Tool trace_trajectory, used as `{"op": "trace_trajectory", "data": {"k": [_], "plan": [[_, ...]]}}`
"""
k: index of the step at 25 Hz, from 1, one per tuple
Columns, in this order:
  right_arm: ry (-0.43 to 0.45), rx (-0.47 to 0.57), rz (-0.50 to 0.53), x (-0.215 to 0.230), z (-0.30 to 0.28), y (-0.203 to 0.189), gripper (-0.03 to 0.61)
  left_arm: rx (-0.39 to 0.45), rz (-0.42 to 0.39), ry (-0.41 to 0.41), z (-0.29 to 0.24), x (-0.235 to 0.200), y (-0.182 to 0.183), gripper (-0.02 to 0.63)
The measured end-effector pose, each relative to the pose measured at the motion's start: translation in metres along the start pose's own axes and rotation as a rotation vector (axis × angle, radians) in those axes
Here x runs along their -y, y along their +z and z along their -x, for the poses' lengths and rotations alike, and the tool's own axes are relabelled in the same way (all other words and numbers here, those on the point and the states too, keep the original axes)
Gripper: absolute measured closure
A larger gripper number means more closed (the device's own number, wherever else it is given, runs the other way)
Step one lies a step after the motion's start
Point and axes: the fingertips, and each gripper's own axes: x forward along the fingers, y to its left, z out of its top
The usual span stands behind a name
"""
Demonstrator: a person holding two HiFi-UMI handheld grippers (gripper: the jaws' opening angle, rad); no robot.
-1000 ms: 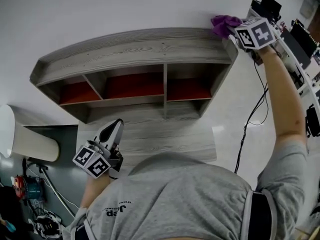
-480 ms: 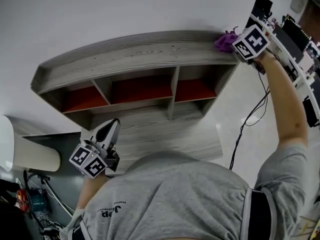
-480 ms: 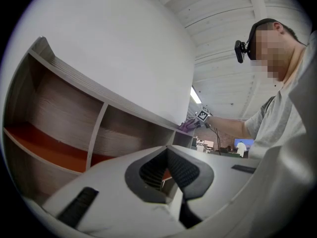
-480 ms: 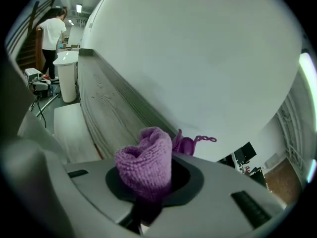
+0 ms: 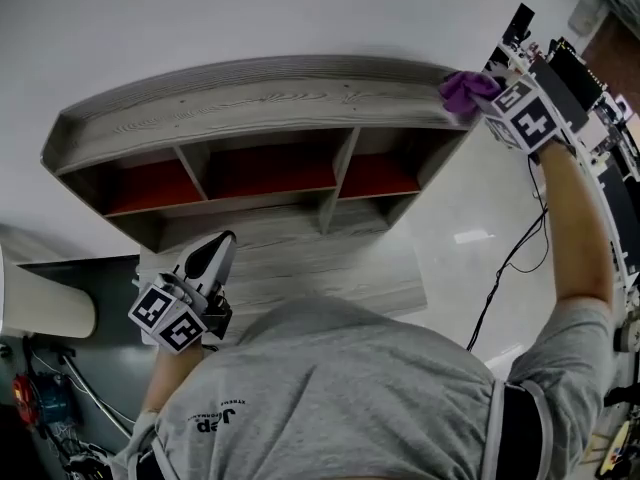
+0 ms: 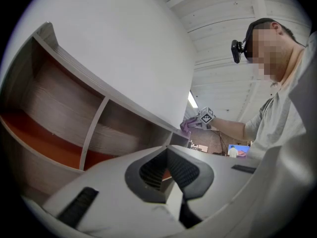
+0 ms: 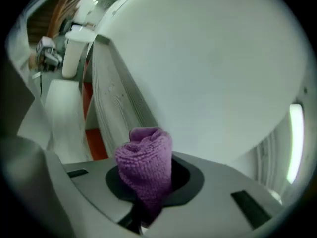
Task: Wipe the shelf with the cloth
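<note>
A plain white wall (image 5: 250, 8) is seen across the far side. A glossy pale floor (image 5: 465, 208) is shown to the right, and a black cable (image 5: 505, 266) is trailed over it. At the far right a bench (image 5: 580, 78) crowded with dark electronic gear is seen. At the near left a white rounded body (image 5: 35, 313) is cut off by the frame's edge beside a dark grey surface (image 5: 90, 273), and tangled wires (image 5: 75, 413) with a red item (image 5: 22, 392) are found nearer. A grey shirt (image 5: 340, 398) with dark print is seen nearest. In the left gripper view a white panelled ceiling (image 6: 223, 14), a lit strip lamp (image 6: 191, 99) and a blue screen (image 6: 238, 149) are made out.
</note>
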Motion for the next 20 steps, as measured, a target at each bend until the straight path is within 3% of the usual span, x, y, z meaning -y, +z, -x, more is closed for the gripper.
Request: {"op": "trace_trajectory", "data": {"k": [2,4,7,10,14,18,20], "plan": [[-0.068,-0.086,0.220,0.006,-0.032,0.016,0.503,0.008,0.003,0.000,0.001,-0.001,-0.002,0.600],[-0.049,-0.207,0.406,-0.001,-0.074,0.009,0.503,0.015,0.006,-0.002,0.004,-0.001,-0.004,0.600],[-0.004,-0.334,0.577,-0.011,-0.111,-0.013,0.503,0.020,0.024,0.005,0.011,-0.001,-0.009,0.600],[0.030,-0.412,0.635,-0.010,-0.119,-0.020,0.503,0.024,0.035,0.016,0.016,-0.005,-0.012,0.600],[0.149,-0.507,0.637,-0.012,-0.116,-0.024,0.502,0.028,0.042,0.020,0.013,-0.006,-0.018,0.600],[0.294,-0.596,0.673,-0.034,-0.083,-0.044,0.503,0.016,0.051,-0.003,0.006,0.002,-0.025,0.600],[0.319,-0.635,0.698,-0.042,-0.056,-0.052,0.503,0.017,0.055,-0.007,0.003,0.004,-0.026,0.600]]}}
